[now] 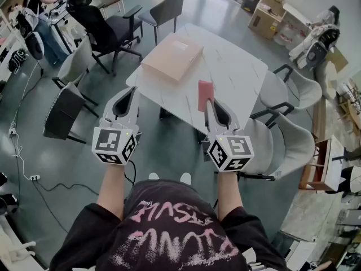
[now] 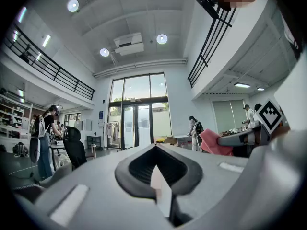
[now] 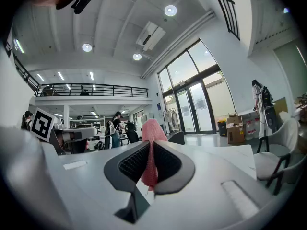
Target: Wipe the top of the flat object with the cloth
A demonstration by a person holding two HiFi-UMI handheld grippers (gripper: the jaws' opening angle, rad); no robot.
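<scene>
Right gripper (image 3: 149, 143) is clamped on the one cloth (image 3: 152, 128), pink and waffle-textured, which stands up from its jaws by the near edge of the single white table (image 1: 237, 72). Left gripper (image 2: 156, 146) has its jaws together, empty. One flat object (image 1: 172, 55), a pale tan slab, lies on the table's far left part.

Black shirt (image 1: 169, 230), pink lettering; grey left claw (image 1: 134, 90), right claw (image 1: 210, 103)
</scene>
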